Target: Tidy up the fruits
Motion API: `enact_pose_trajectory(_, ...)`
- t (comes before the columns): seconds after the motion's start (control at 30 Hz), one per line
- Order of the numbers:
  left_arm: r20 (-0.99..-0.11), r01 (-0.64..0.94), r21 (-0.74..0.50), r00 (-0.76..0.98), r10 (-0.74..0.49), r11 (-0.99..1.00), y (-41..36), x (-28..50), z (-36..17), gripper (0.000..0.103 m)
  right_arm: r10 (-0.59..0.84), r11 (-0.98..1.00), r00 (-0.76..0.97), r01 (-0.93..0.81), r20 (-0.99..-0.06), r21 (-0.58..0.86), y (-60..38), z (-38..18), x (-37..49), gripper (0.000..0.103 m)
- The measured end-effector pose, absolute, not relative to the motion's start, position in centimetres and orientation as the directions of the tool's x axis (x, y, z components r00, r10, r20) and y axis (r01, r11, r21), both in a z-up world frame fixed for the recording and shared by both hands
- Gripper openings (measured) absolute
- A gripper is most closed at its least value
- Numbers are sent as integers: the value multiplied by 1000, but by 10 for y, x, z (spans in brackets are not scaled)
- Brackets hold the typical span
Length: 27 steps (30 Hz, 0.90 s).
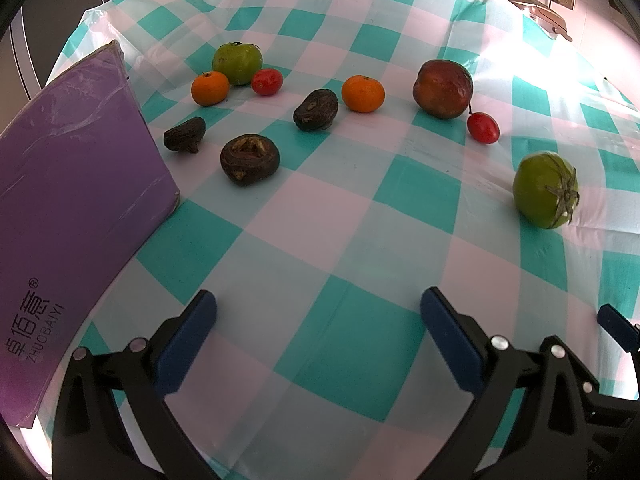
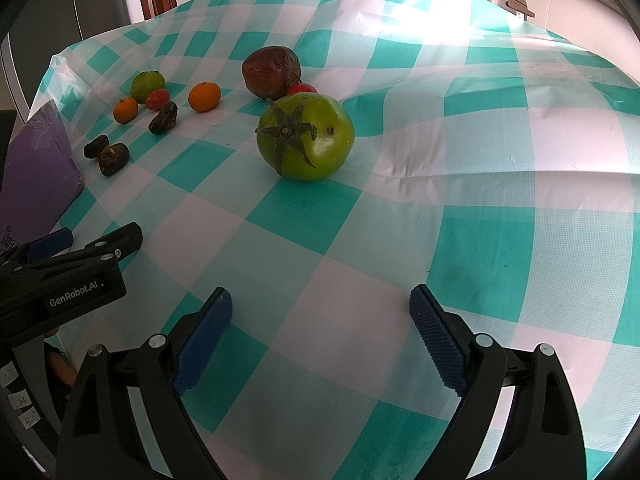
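Fruits lie scattered on a teal-and-white checked tablecloth [image 1: 320, 220]. A near green tomato [image 2: 306, 136] sits ahead of my right gripper [image 2: 320, 300], which is open and empty; it shows at the right in the left wrist view [image 1: 546, 190]. Behind it lie a dark red fruit [image 1: 443, 89] and a small red tomato [image 1: 483, 127]. Further left are two oranges [image 1: 363, 93] [image 1: 210, 88], a far green tomato [image 1: 237, 63], another red tomato [image 1: 267, 81] and three dark brown wrinkled fruits [image 1: 250, 159] [image 1: 316, 109] [image 1: 185, 134]. My left gripper [image 1: 318, 304] is open and empty above the cloth.
A purple box [image 1: 68, 184] with printed lettering lies at the table's left side. A grey appliance [image 1: 548, 16] stands at the far right edge by wall sockets. The left gripper's body [image 2: 68, 276] shows at the left of the right wrist view.
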<state>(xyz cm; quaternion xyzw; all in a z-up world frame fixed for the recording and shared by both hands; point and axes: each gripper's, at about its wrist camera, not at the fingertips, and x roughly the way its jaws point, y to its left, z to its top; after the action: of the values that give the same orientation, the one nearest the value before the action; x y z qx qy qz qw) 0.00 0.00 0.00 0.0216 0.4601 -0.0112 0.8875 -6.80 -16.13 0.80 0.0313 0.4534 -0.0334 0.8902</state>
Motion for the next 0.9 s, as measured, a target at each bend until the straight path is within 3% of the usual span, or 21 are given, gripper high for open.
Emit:
enact_pose_trajectory(0.73, -817, 40, 28, 576, 0, 999, 0, 0, 0, 102, -34, 995, 586, 92, -809, 25, -163, 6, -69, 88)
enact_pose_trajectory(0.9, -846, 134, 24, 530, -51, 991, 1, 11, -1, 102, -36, 996, 585, 89, -810, 19, -158, 7, -63, 88)
